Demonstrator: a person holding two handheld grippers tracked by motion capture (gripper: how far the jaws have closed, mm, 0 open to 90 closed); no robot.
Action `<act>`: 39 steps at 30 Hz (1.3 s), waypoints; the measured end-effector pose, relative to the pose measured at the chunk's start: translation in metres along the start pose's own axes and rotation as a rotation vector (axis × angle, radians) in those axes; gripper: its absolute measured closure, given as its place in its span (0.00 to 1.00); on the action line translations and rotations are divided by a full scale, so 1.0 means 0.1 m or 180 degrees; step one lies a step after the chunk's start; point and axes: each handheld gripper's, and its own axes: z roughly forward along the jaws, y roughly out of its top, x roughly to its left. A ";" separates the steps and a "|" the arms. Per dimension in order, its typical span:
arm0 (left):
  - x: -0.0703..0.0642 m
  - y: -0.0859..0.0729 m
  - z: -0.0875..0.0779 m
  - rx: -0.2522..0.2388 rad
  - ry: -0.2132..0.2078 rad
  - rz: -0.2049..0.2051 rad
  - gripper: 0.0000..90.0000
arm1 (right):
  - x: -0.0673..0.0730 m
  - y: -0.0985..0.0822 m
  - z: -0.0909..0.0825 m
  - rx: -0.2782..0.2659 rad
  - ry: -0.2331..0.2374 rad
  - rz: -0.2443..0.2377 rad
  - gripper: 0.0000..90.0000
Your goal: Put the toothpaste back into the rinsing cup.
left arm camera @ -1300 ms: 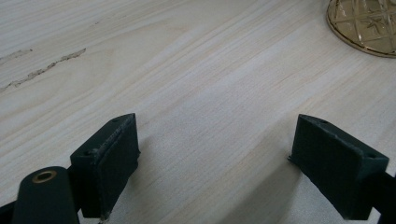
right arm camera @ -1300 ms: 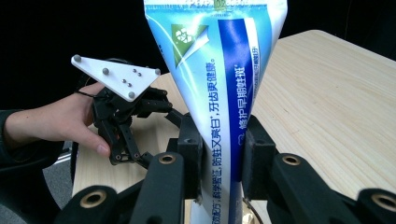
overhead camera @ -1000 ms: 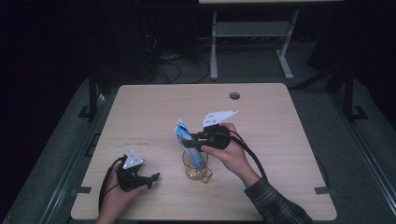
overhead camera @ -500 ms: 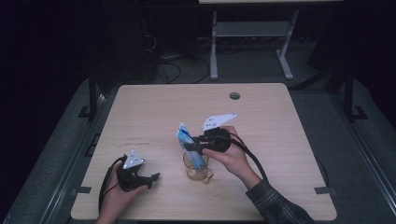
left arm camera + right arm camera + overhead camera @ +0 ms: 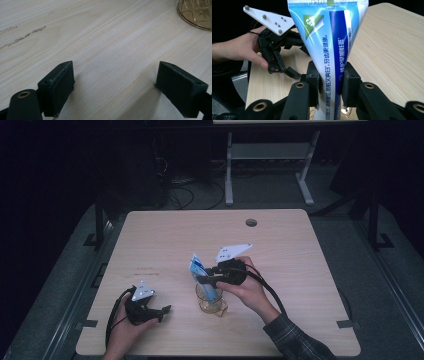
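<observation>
A blue and white toothpaste tube (image 5: 199,268) stands upright with its lower end inside an amber cut-glass cup (image 5: 210,303) at the front middle of the table. My right gripper (image 5: 203,279) reaches in from the right. In the right gripper view its pads (image 5: 314,86) touch both sides of the tube (image 5: 329,47); its jaws have just been opening slightly with the tube still between them. My left gripper (image 5: 163,312) rests on the table to the cup's left, open with bare wood between its jaws (image 5: 122,85). The cup's base (image 5: 197,12) shows at the left gripper view's top right.
The light wooden table (image 5: 170,235) has a round cable hole (image 5: 251,222) at the back right. A metal stand (image 5: 265,165) and cables lie on the dark floor beyond the far edge.
</observation>
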 end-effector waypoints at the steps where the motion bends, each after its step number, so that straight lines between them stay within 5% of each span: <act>1: 0.00 0.00 0.00 -0.0001 0.0000 0.0000 0.15 | 0.00 0.00 0.00 0.0000 0.0013 -0.0002 0.78; 14: 0.00 0.00 0.00 0.0001 0.0000 0.0001 0.15 | -0.03 -0.04 -0.12 -0.0100 -0.0049 0.0085 0.48; 24: 0.00 0.00 0.00 0.0003 0.0002 -0.0001 0.16 | -0.08 -0.17 -0.39 -0.0154 -0.0203 0.0128 0.45; 39: 0.01 0.00 0.00 -0.0002 0.0004 -0.0006 0.16 | -0.21 -0.42 -0.72 -0.0156 -0.0623 0.0194 0.40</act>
